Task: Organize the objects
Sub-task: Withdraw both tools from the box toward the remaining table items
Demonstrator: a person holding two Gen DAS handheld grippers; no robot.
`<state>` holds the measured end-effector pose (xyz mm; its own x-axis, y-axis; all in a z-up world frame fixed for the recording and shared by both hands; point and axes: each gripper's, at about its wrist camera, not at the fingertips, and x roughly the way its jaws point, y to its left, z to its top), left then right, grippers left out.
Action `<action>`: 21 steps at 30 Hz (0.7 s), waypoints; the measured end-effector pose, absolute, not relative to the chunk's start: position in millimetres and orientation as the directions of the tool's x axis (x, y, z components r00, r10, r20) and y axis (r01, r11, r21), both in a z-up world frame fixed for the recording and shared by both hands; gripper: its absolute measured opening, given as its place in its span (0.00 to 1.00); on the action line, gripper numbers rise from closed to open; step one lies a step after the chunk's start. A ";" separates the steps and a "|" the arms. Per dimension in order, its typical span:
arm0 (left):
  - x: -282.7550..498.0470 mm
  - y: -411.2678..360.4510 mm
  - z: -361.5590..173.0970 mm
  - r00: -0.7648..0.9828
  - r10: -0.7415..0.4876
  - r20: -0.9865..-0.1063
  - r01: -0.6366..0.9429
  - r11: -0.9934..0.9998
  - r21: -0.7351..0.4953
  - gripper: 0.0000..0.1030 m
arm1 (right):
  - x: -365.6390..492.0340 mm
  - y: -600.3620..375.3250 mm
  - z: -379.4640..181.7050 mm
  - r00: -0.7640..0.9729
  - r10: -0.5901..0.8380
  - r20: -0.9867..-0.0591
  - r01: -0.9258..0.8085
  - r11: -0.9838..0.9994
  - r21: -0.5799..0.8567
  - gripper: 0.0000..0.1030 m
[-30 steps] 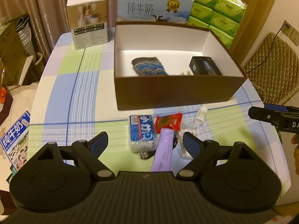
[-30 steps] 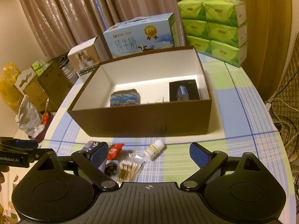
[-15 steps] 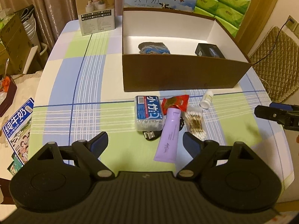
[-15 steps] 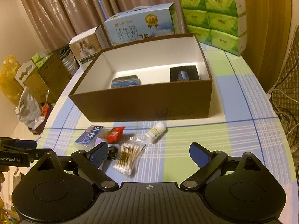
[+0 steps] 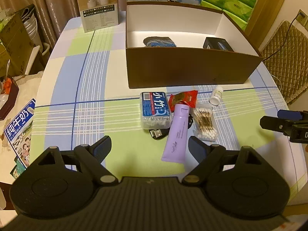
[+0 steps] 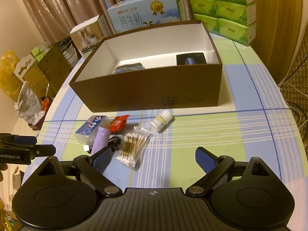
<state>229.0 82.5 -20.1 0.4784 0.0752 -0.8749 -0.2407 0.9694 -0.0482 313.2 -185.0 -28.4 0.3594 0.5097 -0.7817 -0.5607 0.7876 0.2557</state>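
Lowering since before: both tools, purple tube nearer.

Matt brown cardboard box with smooth white paper lining; glossy lilac plastic tube; crinkly clear plastic bag of cotton swabs; smooth checked tablecloth; shiny green-wrapped tissue packs.

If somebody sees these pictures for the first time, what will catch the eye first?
Likely the big brown box, open at the table's middle, with a few things inside. Then the small heap before it: a purple tube, cotton swabs and a white bottle. Behind stand bright green tissue packs.
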 end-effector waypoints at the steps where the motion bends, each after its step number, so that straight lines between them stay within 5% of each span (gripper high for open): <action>1: 229.4 82.3 -21.3 0.476 0.076 -0.876 -0.240 0.970 -0.047 0.82 | 313.5 -184.7 -29.5 0.358 0.508 -0.783 -0.560 0.788 0.256 0.89; 21: 237.2 89.3 -44.0 0.445 0.067 -0.893 -0.264 0.963 -0.059 0.82 | 325.1 -185.4 -52.3 0.360 0.470 -0.806 -0.520 0.818 0.245 0.89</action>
